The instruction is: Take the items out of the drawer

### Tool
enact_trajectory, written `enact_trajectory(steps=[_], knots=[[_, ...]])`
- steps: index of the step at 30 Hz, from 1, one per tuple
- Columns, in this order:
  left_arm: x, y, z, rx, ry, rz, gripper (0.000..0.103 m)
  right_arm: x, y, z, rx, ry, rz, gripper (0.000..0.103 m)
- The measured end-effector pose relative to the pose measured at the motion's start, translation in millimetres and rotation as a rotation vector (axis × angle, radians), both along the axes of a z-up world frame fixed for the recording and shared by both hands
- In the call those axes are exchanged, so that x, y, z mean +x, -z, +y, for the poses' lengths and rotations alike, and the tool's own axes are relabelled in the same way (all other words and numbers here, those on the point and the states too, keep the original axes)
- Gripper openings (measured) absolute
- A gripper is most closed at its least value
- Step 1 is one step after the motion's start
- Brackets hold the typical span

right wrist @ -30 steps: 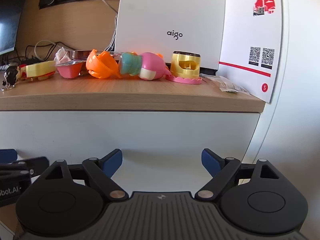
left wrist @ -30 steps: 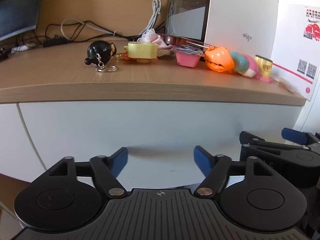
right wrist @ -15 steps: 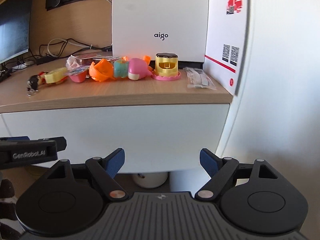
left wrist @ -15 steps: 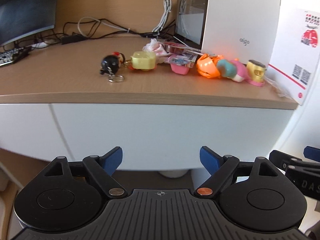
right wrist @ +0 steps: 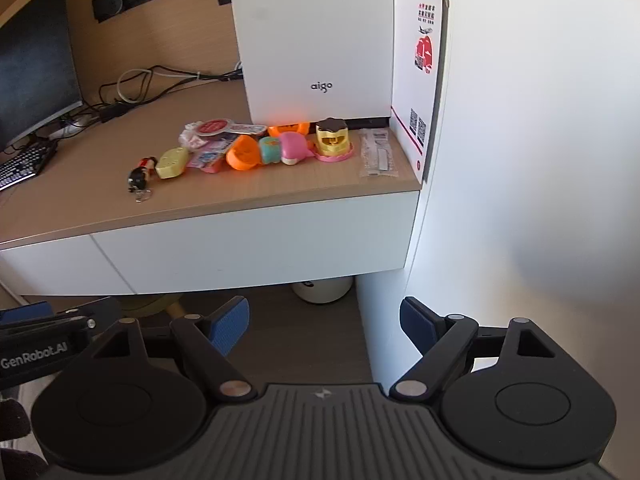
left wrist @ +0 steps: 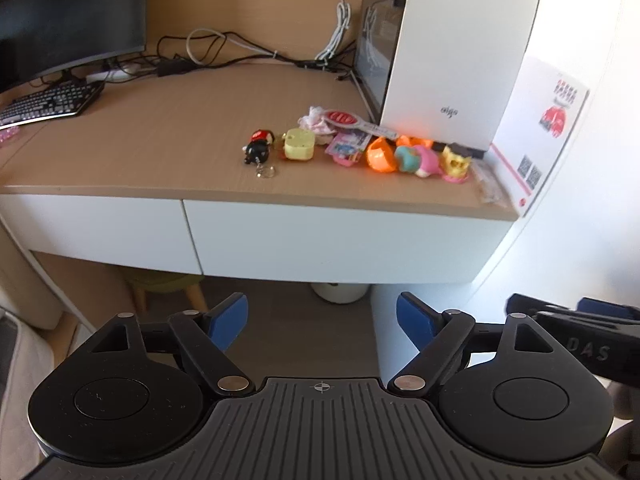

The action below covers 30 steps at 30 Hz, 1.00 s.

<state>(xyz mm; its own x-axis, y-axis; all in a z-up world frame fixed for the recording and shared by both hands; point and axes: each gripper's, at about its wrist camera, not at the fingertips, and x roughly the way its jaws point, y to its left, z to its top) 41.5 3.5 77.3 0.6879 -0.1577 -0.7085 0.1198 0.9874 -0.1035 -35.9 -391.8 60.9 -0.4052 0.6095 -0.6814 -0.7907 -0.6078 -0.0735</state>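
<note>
The desk [left wrist: 168,148] fills my twelve o'clock, its white drawer [right wrist: 256,248] shut beneath the top, long axis running nine to three. The toys [right wrist: 256,152] already lie in a row on top, by the white box [right wrist: 316,40]. My right tongs [right wrist: 325,326] look nearer the drawer; my left tongs [left wrist: 322,322] also gape wide, both empty.

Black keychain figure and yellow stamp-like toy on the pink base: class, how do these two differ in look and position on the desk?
The black keychain figure lies on its side at the left end of the toy row; the yellow toy stands upright near the right end. The figure trails a metal ring; the yellow toy sits on a scalloped pink base and has a dark top. Both rest on the wooden desk, untouched.
</note>
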Motion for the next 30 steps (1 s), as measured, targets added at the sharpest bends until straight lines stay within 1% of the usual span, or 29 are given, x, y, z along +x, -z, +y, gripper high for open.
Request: enact_trajectory(steps=[4,6,8,16,22,30], knots=[[-1.2,-17.5,-0.1,0.033,-0.01,-0.038,0.084,-8.9,-21.7,-9.1,0.057,-0.042,-0.004,0.083],[1.4,-21.5,1.0,0.041,-0.018,-0.048,0.084,-10.1,-30.5,-10.4,0.093,-0.046,-0.018,0.083],[2.4,-22.1,1.0,0.052,-0.021,-0.049,0.084,-10.5,-34.0,-8.6,0.105,-0.051,-0.025,0.083],[1.4,-11.6,-3.8,0.076,-0.003,-0.019,0.084,-14.3,-24.6,-8.6,0.051,-0.086,-0.034,0.083],[1.3,-7.7,-0.4,0.077,-0.014,-0.001,0.084,-14.6,-18.6,-9.1,0.036,-0.078,-0.047,0.083],[-0.5,-8.6,1.9,0.071,-0.022,-0.003,0.084,-14.7,-19.3,-10.4,0.034,-0.079,-0.05,0.083]])
